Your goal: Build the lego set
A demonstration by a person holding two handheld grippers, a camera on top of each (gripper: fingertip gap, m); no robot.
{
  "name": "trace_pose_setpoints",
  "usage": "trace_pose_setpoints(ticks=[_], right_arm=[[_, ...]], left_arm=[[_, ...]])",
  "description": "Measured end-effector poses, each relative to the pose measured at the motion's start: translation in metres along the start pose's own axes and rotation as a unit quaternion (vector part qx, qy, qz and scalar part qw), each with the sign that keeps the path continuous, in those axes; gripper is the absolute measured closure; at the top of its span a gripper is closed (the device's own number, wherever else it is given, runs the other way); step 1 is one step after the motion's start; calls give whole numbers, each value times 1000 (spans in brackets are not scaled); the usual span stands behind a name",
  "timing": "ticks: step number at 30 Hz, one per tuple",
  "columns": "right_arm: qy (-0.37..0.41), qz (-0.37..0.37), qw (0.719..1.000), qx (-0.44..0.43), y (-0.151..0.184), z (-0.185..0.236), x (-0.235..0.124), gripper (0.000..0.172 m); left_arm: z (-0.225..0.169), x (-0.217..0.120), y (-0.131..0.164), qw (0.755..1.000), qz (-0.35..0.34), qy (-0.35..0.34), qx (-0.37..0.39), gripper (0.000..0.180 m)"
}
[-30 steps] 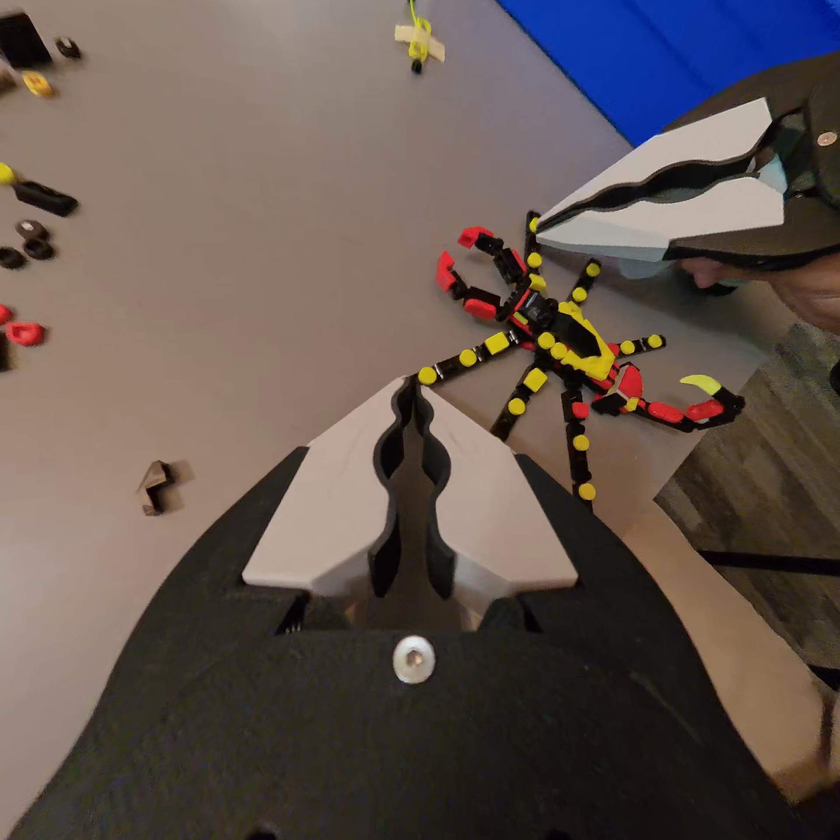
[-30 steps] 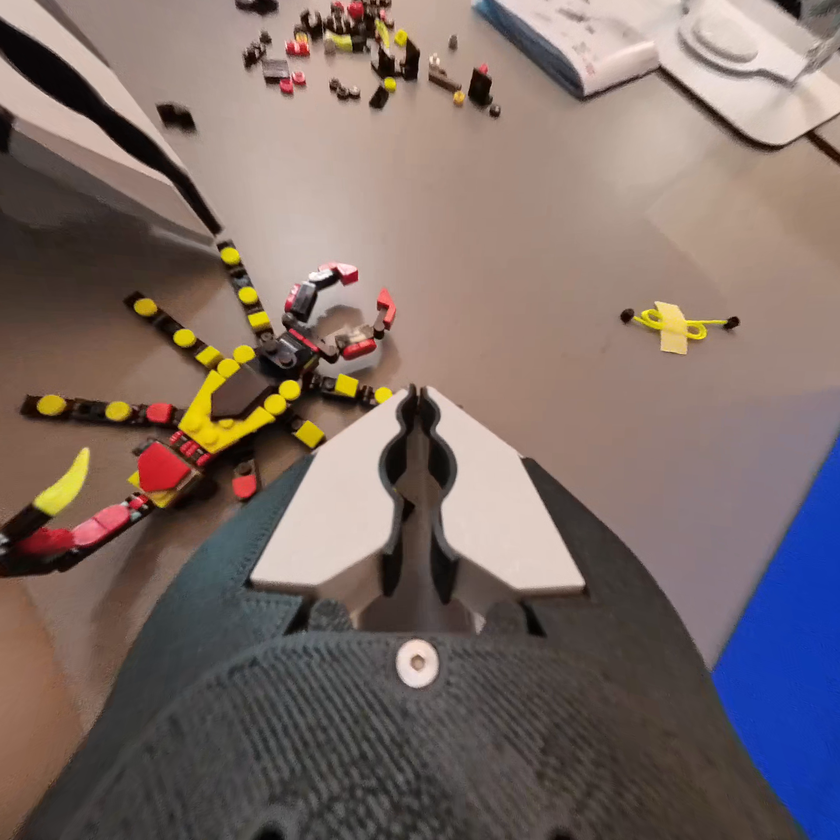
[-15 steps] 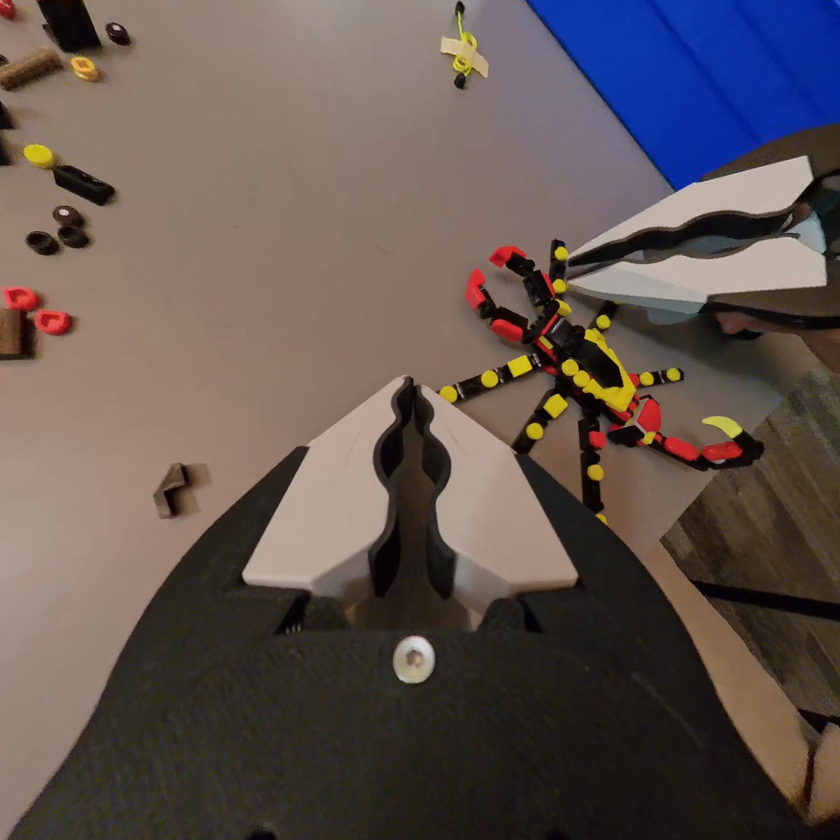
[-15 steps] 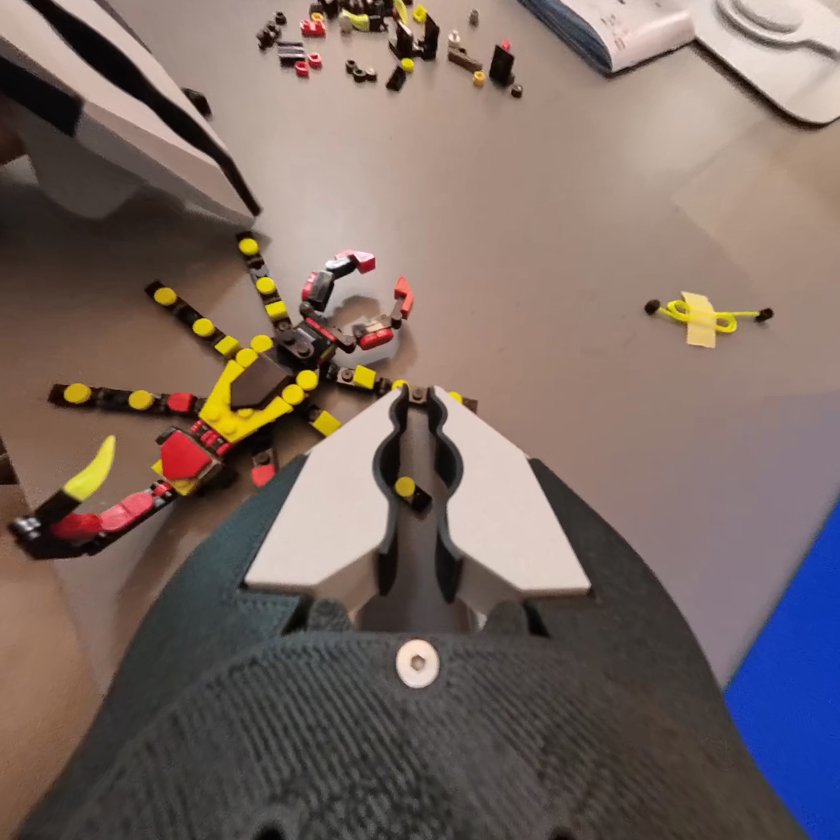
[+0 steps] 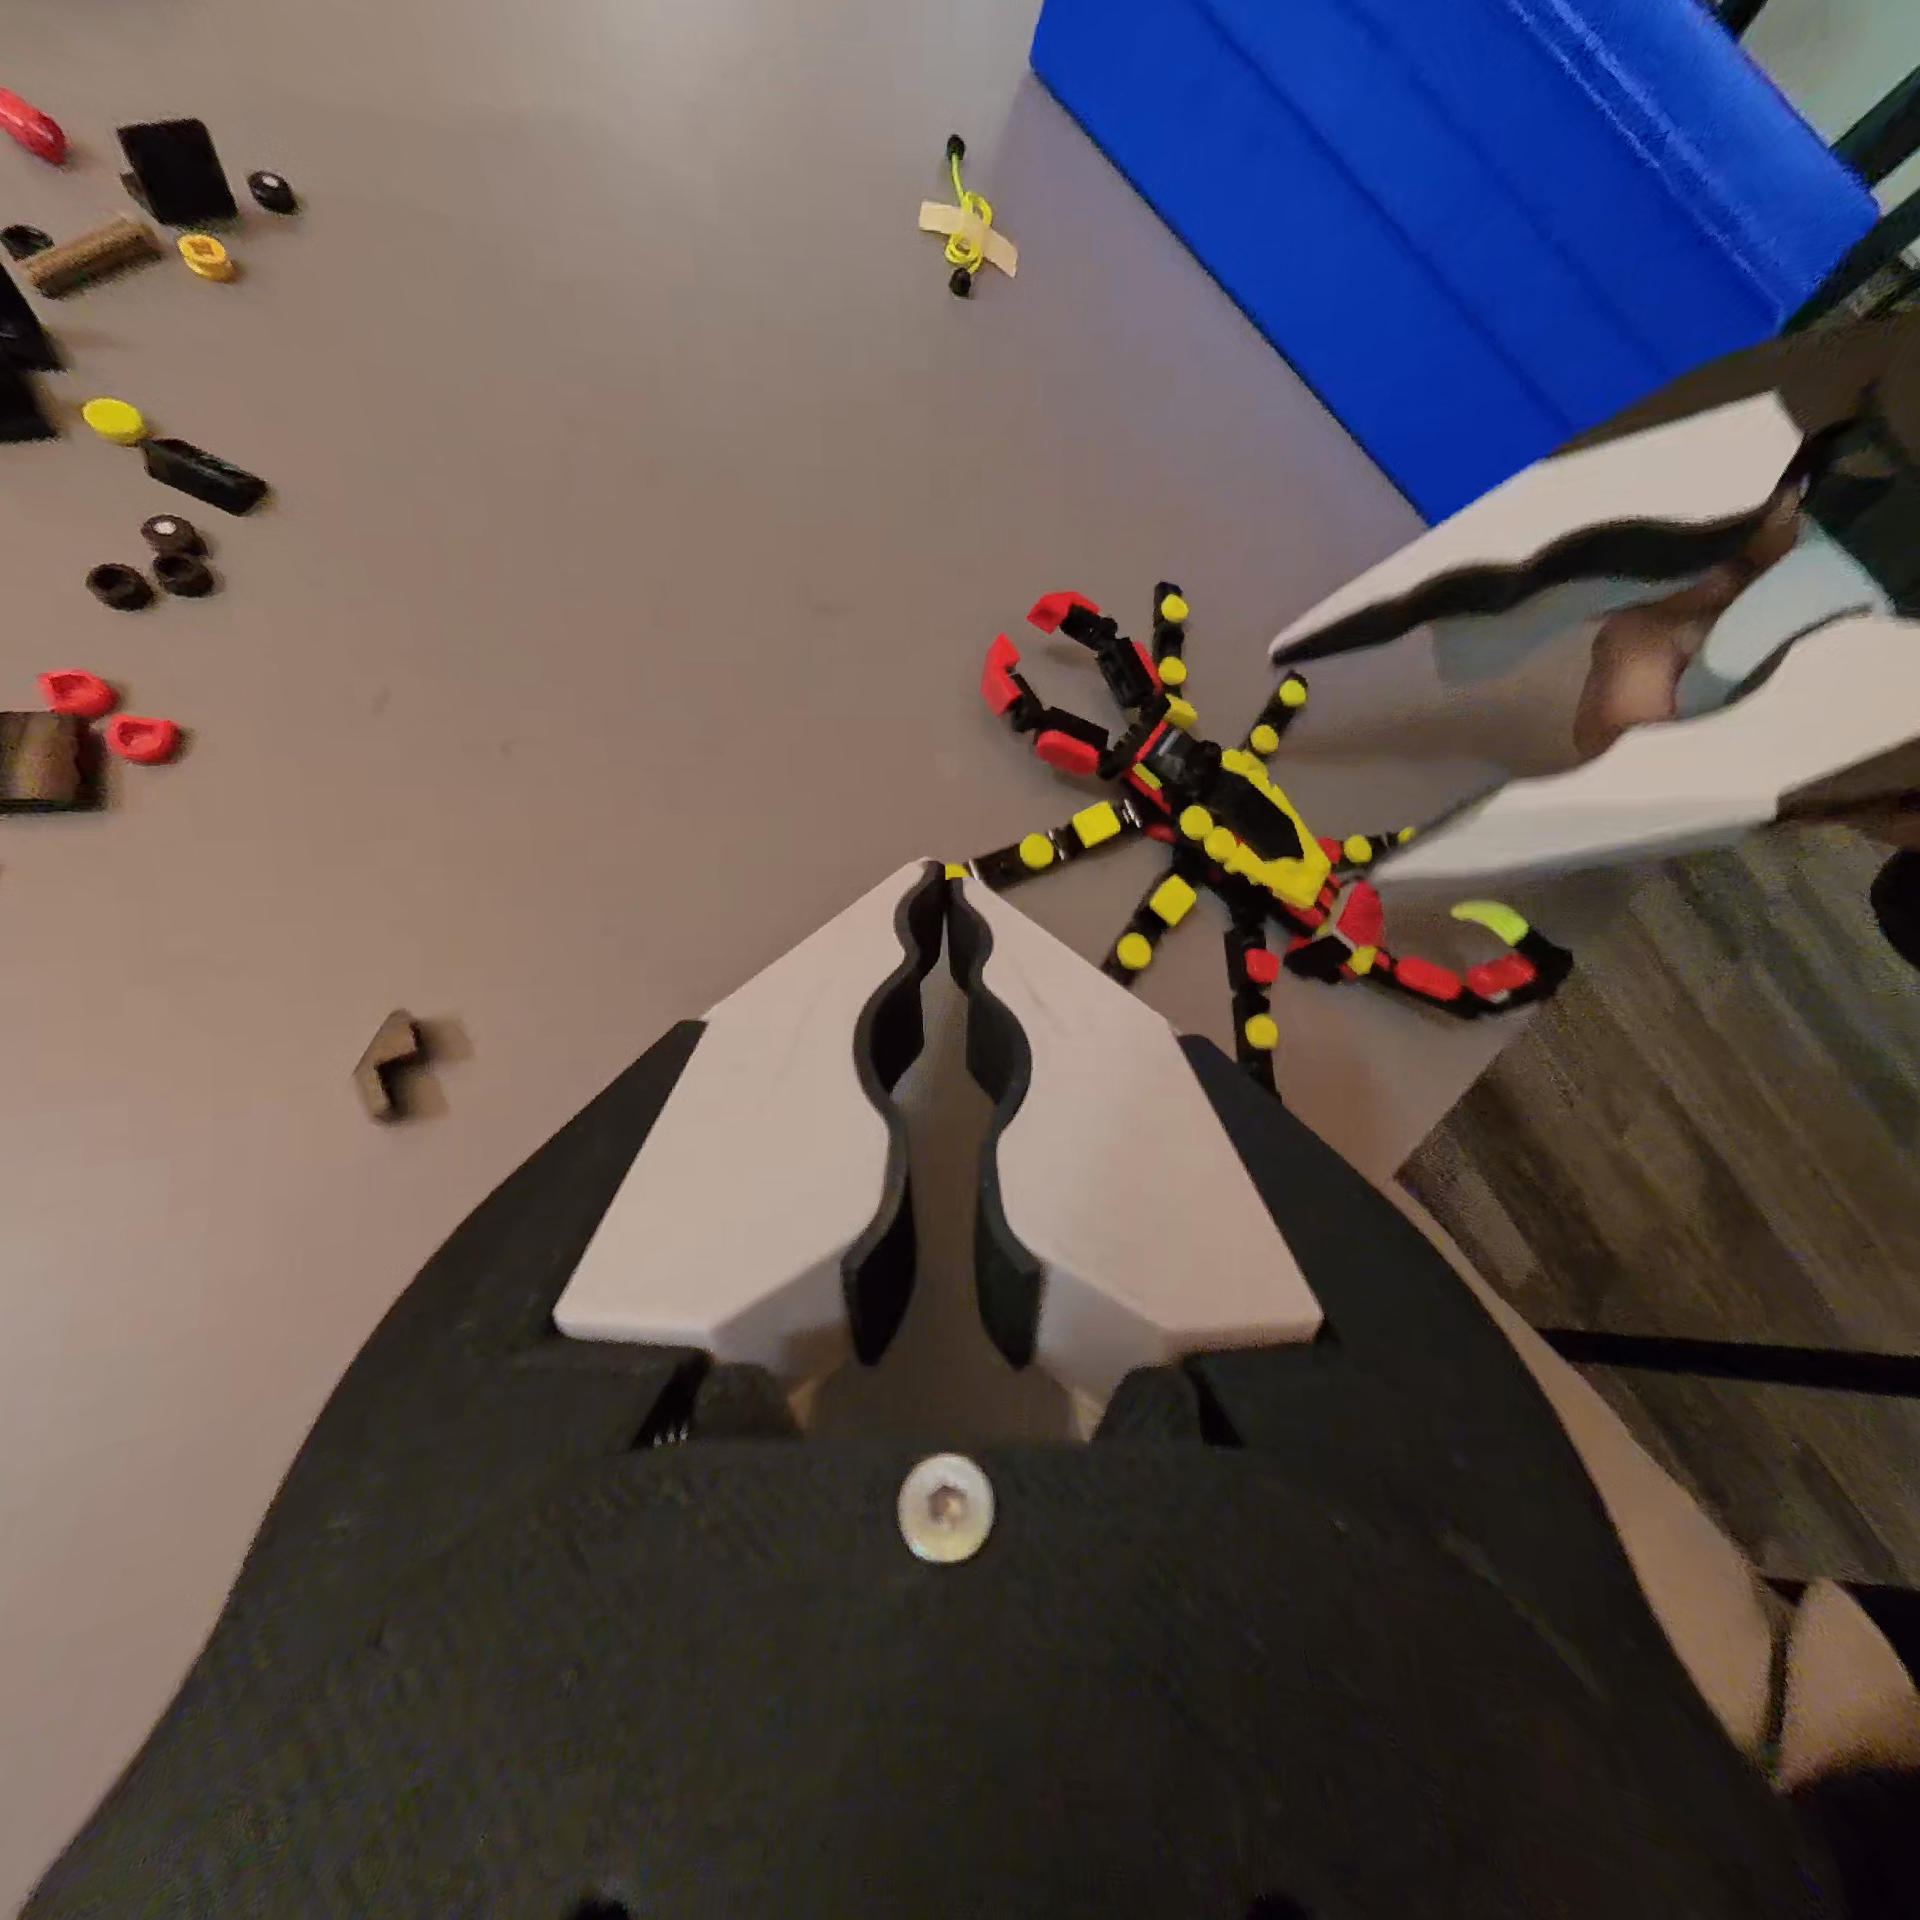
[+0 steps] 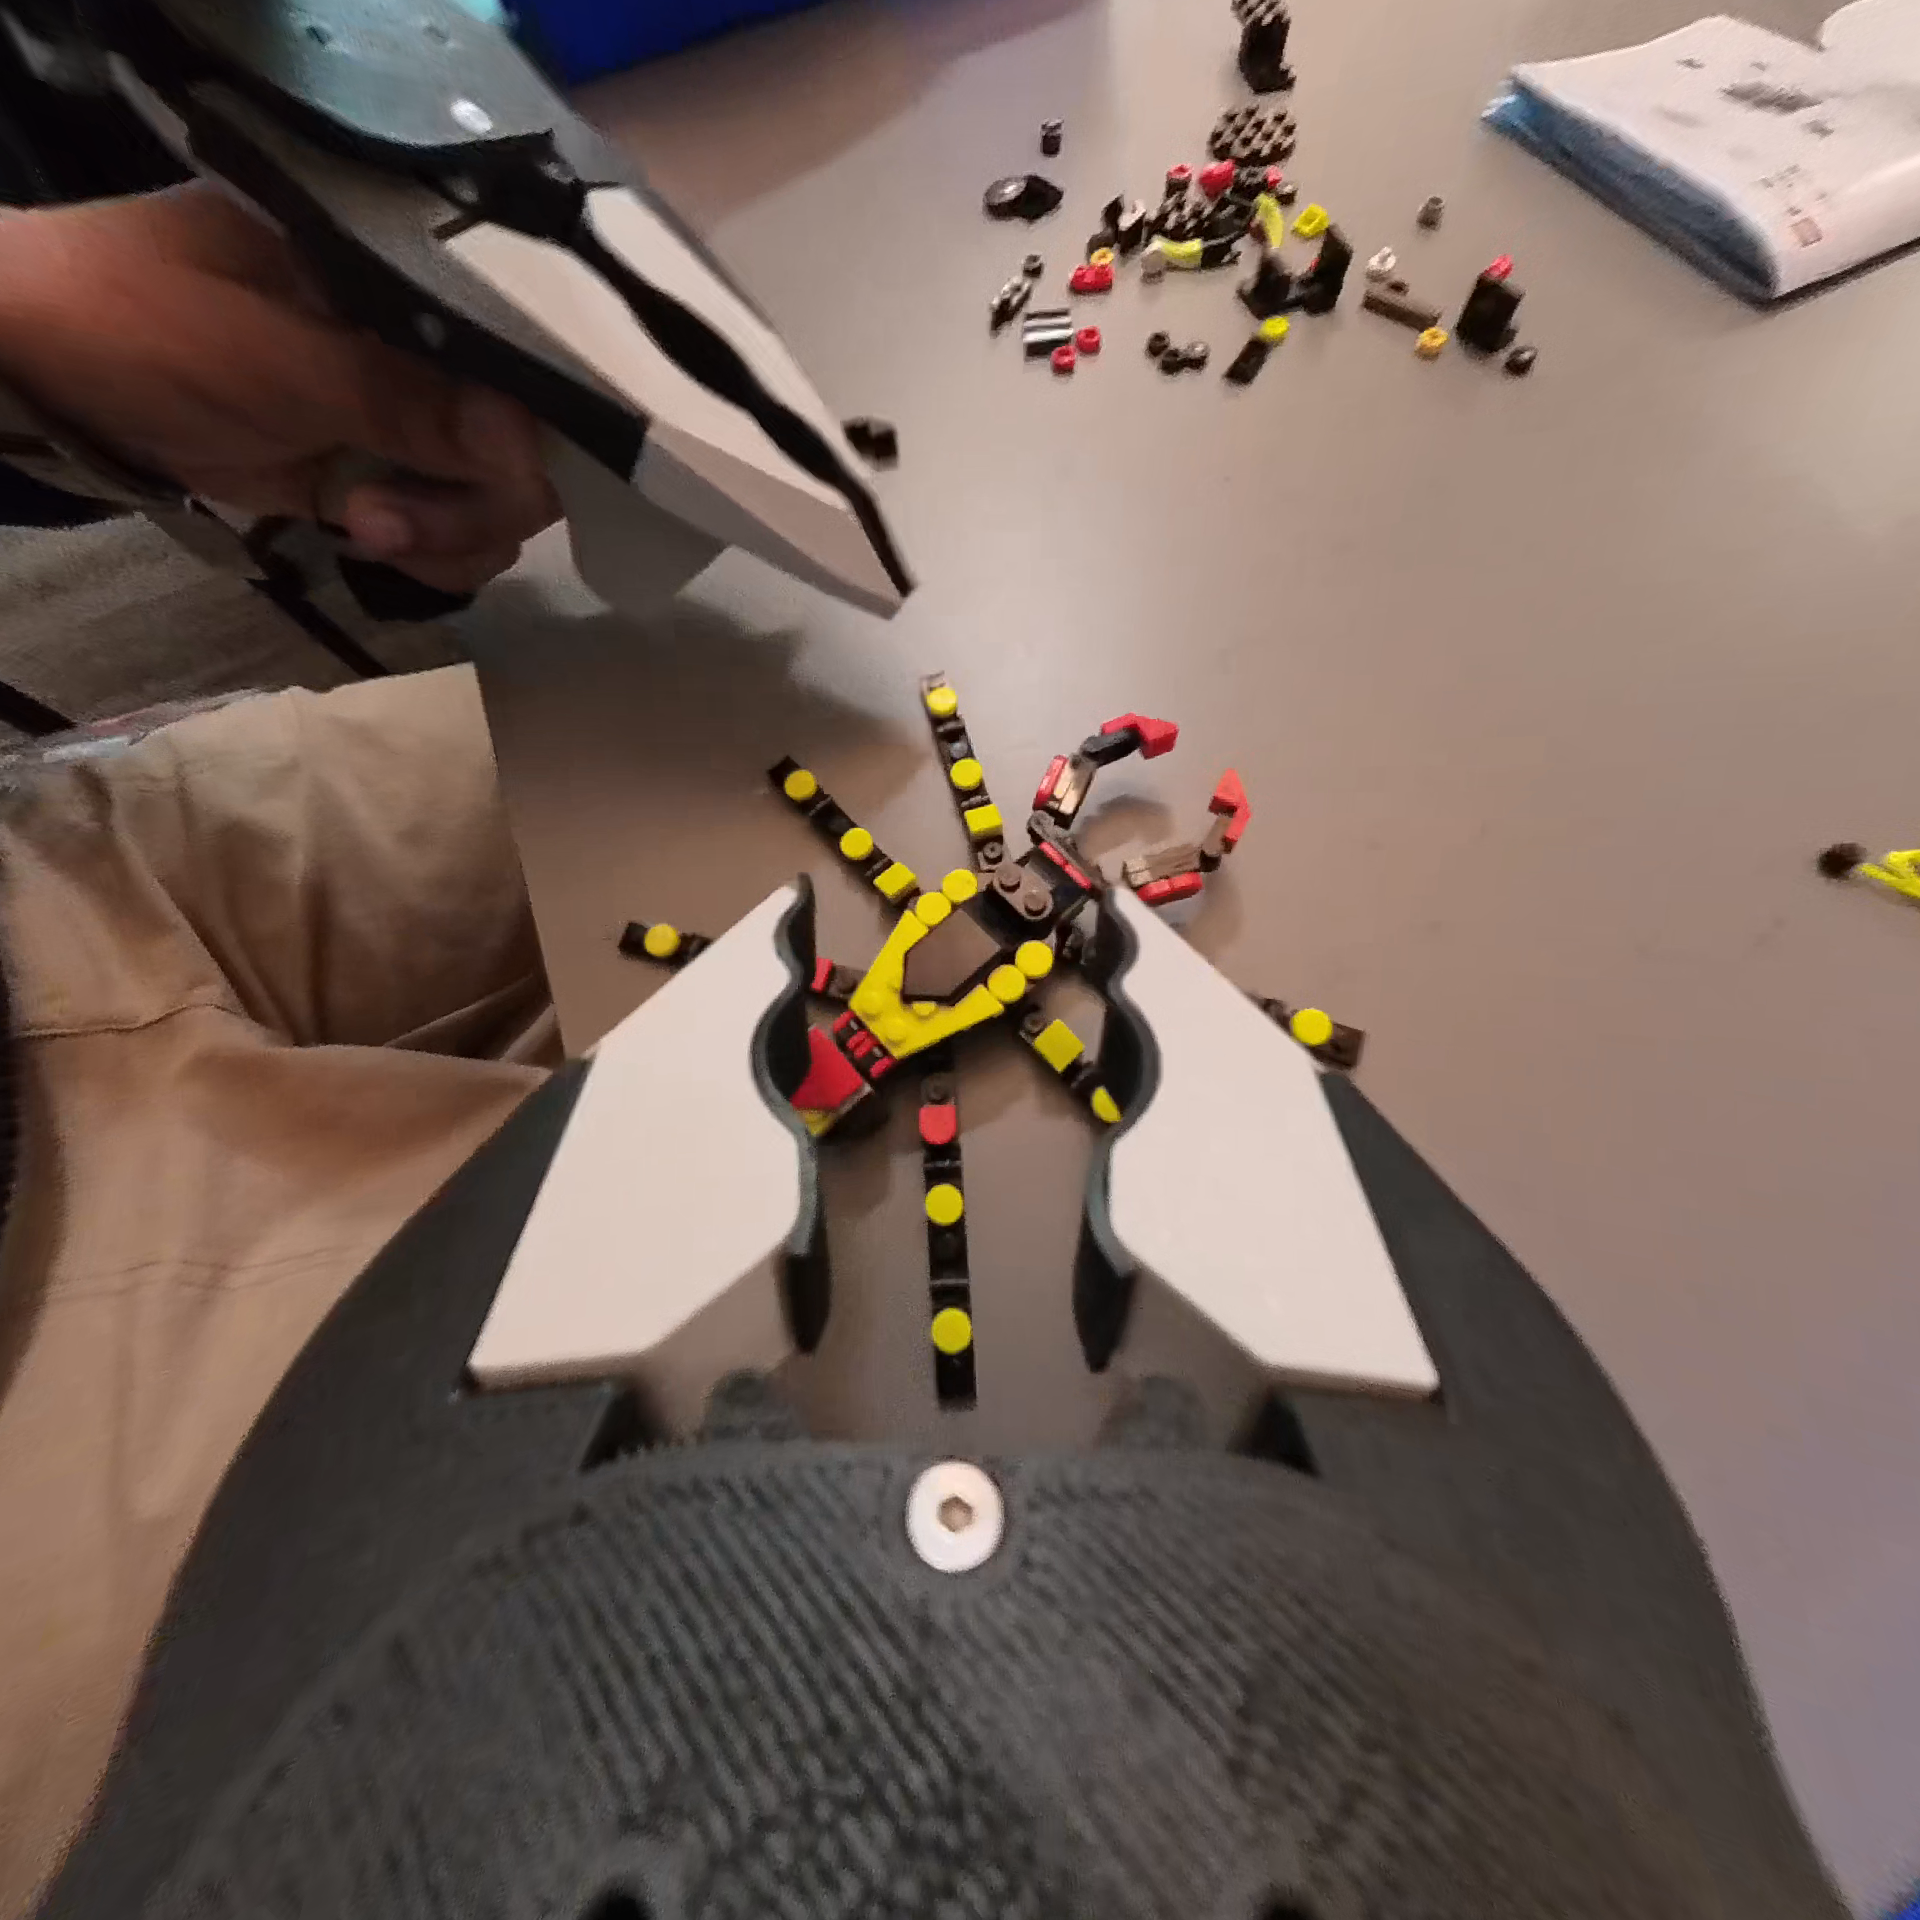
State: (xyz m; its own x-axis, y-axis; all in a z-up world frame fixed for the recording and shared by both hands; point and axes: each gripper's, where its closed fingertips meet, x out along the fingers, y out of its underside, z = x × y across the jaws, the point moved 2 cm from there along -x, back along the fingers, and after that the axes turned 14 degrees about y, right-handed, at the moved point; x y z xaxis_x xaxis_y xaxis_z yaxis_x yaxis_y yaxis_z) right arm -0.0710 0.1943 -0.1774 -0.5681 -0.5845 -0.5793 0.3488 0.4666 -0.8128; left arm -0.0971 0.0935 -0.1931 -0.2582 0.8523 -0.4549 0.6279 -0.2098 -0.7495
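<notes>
Grey table (right fingers wide around scorpion, left fingers together, bare).

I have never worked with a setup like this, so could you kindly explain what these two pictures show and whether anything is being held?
There is no robot here: a person holds a hand-operated two-finger gripper in each hand, and each gripper carries a camera looking forward along its fingers. One picture comes from the left gripper, the other from the right gripper.

On the grey table lies a black, yellow and red brick-built scorpion. Farther off lie loose bricks and a booklet.

The left gripper is closed and empty, its tips beside a scorpion leg. The right gripper is open, its fingers on either side of the scorpion's body without pressing it.
</notes>
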Motion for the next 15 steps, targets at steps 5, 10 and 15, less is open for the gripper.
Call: trace_pose_setpoints(ticks=[5, 10, 15], right_arm=[[45, -40, 998, 34, -26, -9, -20, 123], [106, -1, 994, 14, -20, -1, -18, 112], [149, 34, 988, 0, -27, 40, 12, 101]], left_arm=[[-12, -24, 9, 1000, -14, 5, 22, 180], [-33, -45, 17, 998, -26, 28, 56, 180], [-21, -59, 35, 995, 5, -4, 102, 180]])
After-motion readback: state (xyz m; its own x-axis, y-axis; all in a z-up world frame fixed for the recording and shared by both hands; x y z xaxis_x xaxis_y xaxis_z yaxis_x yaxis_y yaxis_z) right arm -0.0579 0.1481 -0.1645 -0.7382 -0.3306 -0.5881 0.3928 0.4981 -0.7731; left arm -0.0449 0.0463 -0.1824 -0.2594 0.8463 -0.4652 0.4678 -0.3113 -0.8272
